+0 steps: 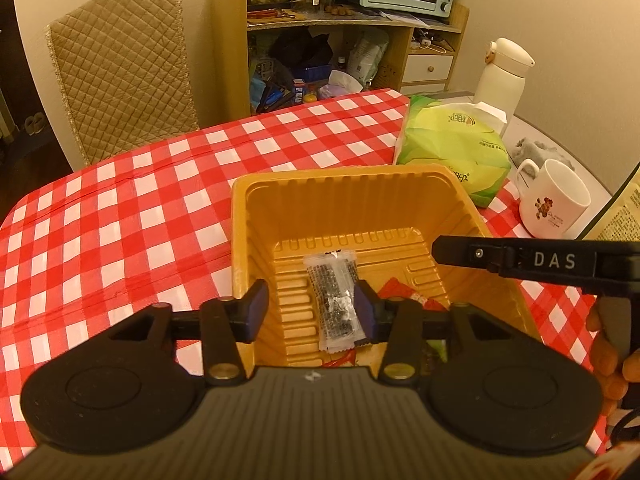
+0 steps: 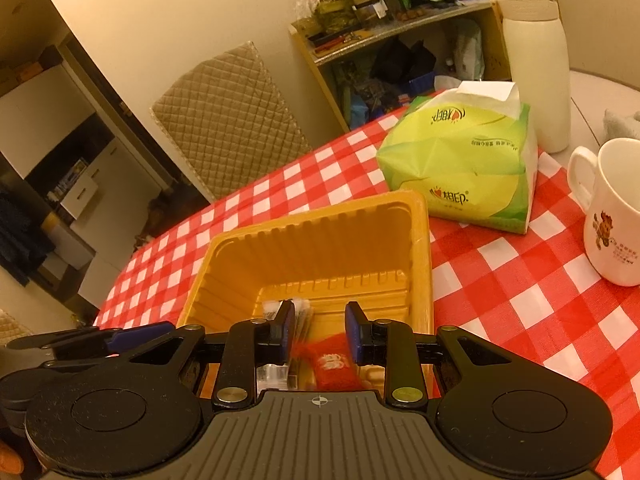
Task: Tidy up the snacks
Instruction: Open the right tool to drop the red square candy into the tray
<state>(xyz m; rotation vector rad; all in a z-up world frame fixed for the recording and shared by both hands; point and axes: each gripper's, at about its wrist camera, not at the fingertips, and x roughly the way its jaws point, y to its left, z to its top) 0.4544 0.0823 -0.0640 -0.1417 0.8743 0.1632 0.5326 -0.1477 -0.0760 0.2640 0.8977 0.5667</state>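
Note:
A yellow plastic tray (image 1: pixel 340 172) (image 2: pixel 312 216) stands on the red-checked tablecloth. On its floor lie a clear snack packet (image 1: pixel 334 300) with black print and a red packet (image 1: pixel 400 294) (image 2: pixel 334 364), which looks blurred in the right wrist view. My left gripper (image 1: pixel 311 312) hangs over the tray, open; the clear packet sits between its pads, against the right one only. My right gripper (image 2: pixel 320 332) is over the tray's near right side, its pads apart above the red packet and not pressing it. One of its fingers (image 1: pixel 472 254) reaches in from the right in the left wrist view.
A green tissue pack (image 1: pixel 452 148) (image 2: pixel 460 168) sits just behind the tray. A white mug (image 1: pixel 554 200) (image 2: pixel 612 216) and a white bottle (image 1: pixel 500 76) (image 2: pixel 532 60) stand to the right. A quilted chair (image 1: pixel 120 72) and a cluttered shelf (image 1: pixel 320 40) lie beyond the table.

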